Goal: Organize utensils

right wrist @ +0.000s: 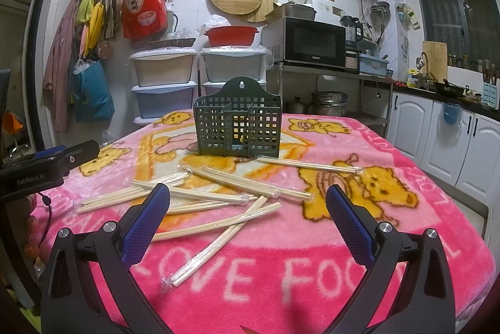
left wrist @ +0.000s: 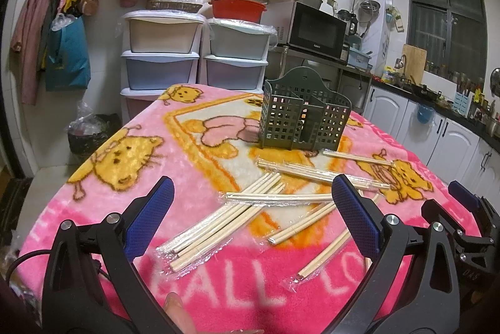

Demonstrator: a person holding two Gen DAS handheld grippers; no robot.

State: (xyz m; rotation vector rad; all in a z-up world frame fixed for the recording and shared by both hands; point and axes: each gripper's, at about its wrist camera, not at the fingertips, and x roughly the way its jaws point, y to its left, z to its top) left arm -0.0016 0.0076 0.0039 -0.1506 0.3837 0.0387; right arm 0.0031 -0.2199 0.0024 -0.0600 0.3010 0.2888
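Observation:
A dark green perforated utensil holder (left wrist: 302, 115) stands upright on the pink blanket, also in the right wrist view (right wrist: 237, 127). Several pairs of wooden chopsticks in clear wrappers (left wrist: 231, 218) lie scattered in front of it, and they also show in the right wrist view (right wrist: 215, 202). My left gripper (left wrist: 253, 209) is open and empty above the near chopsticks. My right gripper (right wrist: 248, 205) is open and empty above the scattered pile. The right gripper shows at the right edge of the left wrist view (left wrist: 462, 209). The left gripper shows at the left edge of the right wrist view (right wrist: 53, 162).
The table is covered by a pink cartoon blanket (right wrist: 312, 271). Plastic drawer units (left wrist: 162, 52) stand behind the table. A microwave (right wrist: 312, 43) sits on a metal shelf. White cabinets with a cluttered counter (right wrist: 453, 130) run along the right.

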